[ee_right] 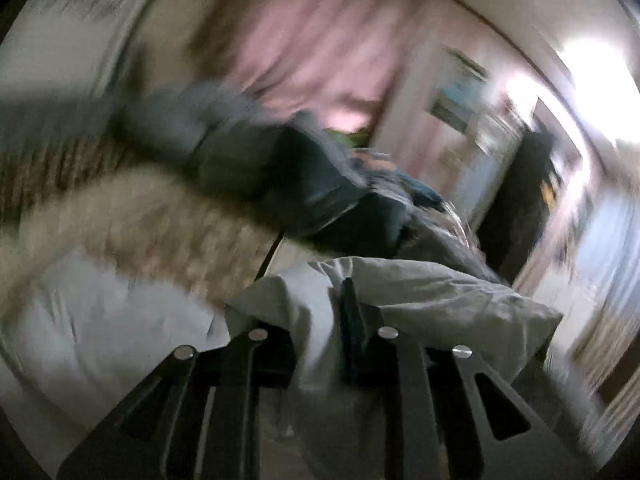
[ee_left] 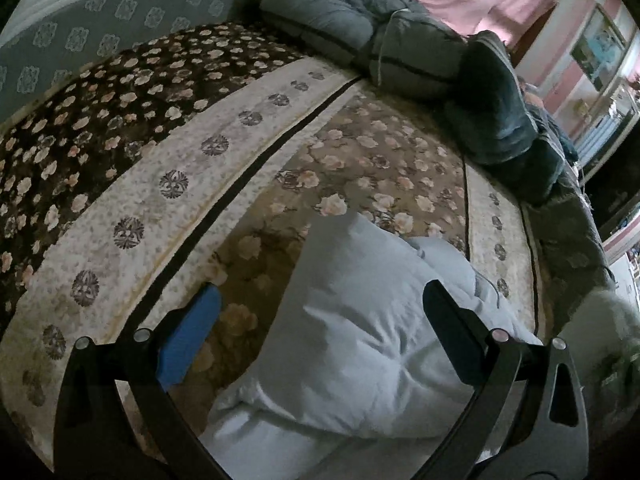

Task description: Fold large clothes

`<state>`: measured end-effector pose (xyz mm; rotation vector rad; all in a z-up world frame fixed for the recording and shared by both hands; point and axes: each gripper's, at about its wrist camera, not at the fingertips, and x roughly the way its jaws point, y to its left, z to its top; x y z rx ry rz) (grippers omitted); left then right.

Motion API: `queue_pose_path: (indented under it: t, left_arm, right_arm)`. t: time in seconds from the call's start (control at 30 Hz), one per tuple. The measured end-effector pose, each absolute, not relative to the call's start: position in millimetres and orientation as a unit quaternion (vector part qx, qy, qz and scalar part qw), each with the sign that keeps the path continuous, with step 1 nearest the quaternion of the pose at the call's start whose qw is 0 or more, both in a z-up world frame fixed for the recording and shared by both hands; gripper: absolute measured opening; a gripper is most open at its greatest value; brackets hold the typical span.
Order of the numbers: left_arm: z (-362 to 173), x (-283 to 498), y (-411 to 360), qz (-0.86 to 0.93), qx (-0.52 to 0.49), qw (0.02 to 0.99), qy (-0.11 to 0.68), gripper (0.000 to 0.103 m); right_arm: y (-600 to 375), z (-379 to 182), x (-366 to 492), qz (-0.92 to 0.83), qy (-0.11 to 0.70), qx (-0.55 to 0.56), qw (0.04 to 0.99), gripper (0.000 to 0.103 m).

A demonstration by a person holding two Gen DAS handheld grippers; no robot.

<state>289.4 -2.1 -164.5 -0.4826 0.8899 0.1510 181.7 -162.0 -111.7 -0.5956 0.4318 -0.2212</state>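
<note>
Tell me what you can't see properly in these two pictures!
- Pale puffy garment, left wrist view: its lower end is cut off by the bottom edge and hidden behind the left gripper.
- Dark clothes pile, right wrist view: motion blur smears it, so single items can't be told apart.
- Framed picture, right wrist view: too blurred to tell what it shows.

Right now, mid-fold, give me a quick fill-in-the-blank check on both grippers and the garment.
1. The left gripper has its fingers ____, either side of the pale blue garment.
2. The right gripper is shut on a fold of the ____ garment.
3. The garment lies on a bedcover patterned with ____.

Missing words: open; pale blue; flowers
</note>
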Motion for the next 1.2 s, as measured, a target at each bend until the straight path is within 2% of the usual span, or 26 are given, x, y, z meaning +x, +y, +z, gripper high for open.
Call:
queue_pose_path:
  t: [0.1, 0.17, 0.2, 0.23, 0.3, 0.33, 0.63, 0.77, 0.93, 1.13, 1.2]
  left_arm:
    - [-171, 301, -1, 0.073, -0.236, 0.869, 0.429, 0.100]
    - [-173, 307, -3, 0.072, -0.236, 0.868, 0.430, 0.100]
    - [-175, 311, -5, 0.071, -0.235, 0.868, 0.431, 0.100]
    - [-176, 314, -6, 0.070, -0.234, 0.868, 0.432, 0.100]
    - [-179, 320, -9, 0.068, -0.229, 0.869, 0.434, 0.100]
    - [-181, 322, -10, 0.067, -0.228, 0.868, 0.435, 0.100]
    - [-191, 325, -14, 0.095, -0.201, 0.871, 0.439, 0.100]
    - [-176, 312, -7, 0.111, -0.210, 0.876, 0.419, 0.100]
    - [-148, 287, 5, 0.127, -0.231, 0.883, 0.388, 0.100]
    - [-132, 255, 22, 0.137, -0.254, 0.881, 0.376, 0.100]
    - [-127, 244, 31, 0.146, -0.266, 0.878, 0.369, 0.100]
  right_arm:
    - [-112, -158, 195, -0.100, 0.236, -0.425, 0.868, 0.036]
    - [-101, -161, 195, -0.110, 0.228, -0.459, 0.852, 0.044]
    - [-99, -156, 196, -0.117, 0.226, -0.467, 0.847, 0.058]
    - [-97, -153, 198, -0.127, 0.221, -0.473, 0.843, 0.065]
    - [-94, -146, 202, -0.141, 0.208, -0.486, 0.837, 0.091]
    - [-98, -140, 194, -0.142, 0.206, -0.492, 0.834, 0.094]
    - [-111, -79, 165, -0.136, 0.196, -0.524, 0.818, 0.098]
    - [-113, -48, 146, -0.136, 0.216, -0.535, 0.805, 0.098]
    - [-93, -41, 122, -0.146, 0.235, -0.592, 0.757, 0.099]
    - [-54, -41, 96, -0.214, 0.206, -0.646, 0.703, 0.100]
    - [-37, -25, 76, -0.203, 0.194, -0.640, 0.715, 0.100]
